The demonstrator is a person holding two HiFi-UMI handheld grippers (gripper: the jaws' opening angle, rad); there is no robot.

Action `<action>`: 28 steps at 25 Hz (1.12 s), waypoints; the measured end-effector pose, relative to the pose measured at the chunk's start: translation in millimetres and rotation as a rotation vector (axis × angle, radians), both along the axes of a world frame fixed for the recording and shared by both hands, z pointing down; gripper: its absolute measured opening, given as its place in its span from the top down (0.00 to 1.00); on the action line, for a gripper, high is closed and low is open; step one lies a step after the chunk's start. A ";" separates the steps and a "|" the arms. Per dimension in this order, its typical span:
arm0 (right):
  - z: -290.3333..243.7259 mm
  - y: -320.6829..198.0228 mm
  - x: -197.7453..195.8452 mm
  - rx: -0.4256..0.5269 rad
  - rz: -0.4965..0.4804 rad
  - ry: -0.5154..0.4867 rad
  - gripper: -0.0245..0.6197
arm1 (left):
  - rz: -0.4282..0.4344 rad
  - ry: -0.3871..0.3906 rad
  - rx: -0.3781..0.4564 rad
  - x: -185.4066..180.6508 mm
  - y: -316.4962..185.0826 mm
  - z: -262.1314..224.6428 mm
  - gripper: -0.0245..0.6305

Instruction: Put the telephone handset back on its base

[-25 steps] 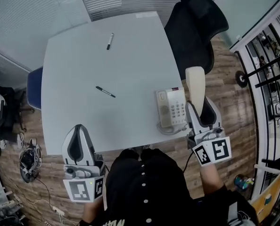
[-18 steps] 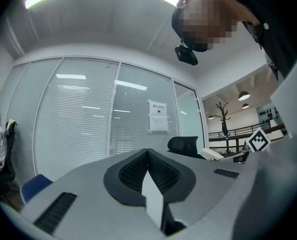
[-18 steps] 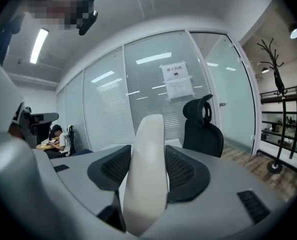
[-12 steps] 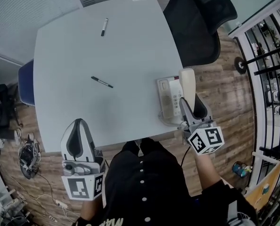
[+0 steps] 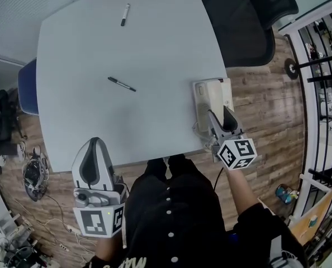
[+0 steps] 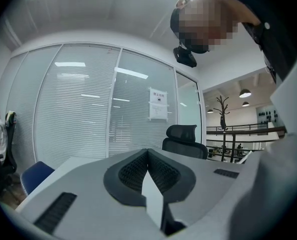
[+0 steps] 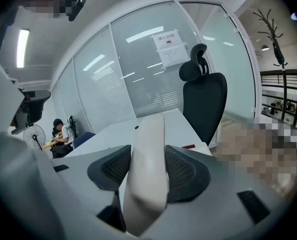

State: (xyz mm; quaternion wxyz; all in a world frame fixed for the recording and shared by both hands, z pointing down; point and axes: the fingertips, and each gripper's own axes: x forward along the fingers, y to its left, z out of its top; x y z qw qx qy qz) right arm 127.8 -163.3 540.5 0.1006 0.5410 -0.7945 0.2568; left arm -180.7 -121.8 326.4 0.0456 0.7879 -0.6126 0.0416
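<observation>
The right tongs (image 5: pixel 217 115) are clamped on the cream telephone handset (image 5: pixel 206 100), which lies lengthwise over the telephone base (image 5: pixel 226 89) at the near right corner of the pale table (image 5: pixel 127 43); whether it is fully seated is unclear. The left tongs (image 5: pixel 94 143) are closed and empty, held off the table's near edge. Two pens (image 5: pixel 122 84) lie farther out.
</observation>
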 end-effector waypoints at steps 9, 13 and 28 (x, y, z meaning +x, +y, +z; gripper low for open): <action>51.2 -0.3 -4.9 -0.076 -0.002 -0.006 0.60 | 0.005 -0.015 -0.062 -1.8 3.5 17.3 0.94; 67.8 -1.3 -3.3 -0.104 -0.010 -0.004 0.60 | 0.002 -0.022 -0.081 -0.1 5.9 23.3 0.94; 94.4 -6.0 -8.0 -0.142 0.000 0.044 0.60 | -0.003 -0.028 -0.124 -0.4 12.3 37.6 0.94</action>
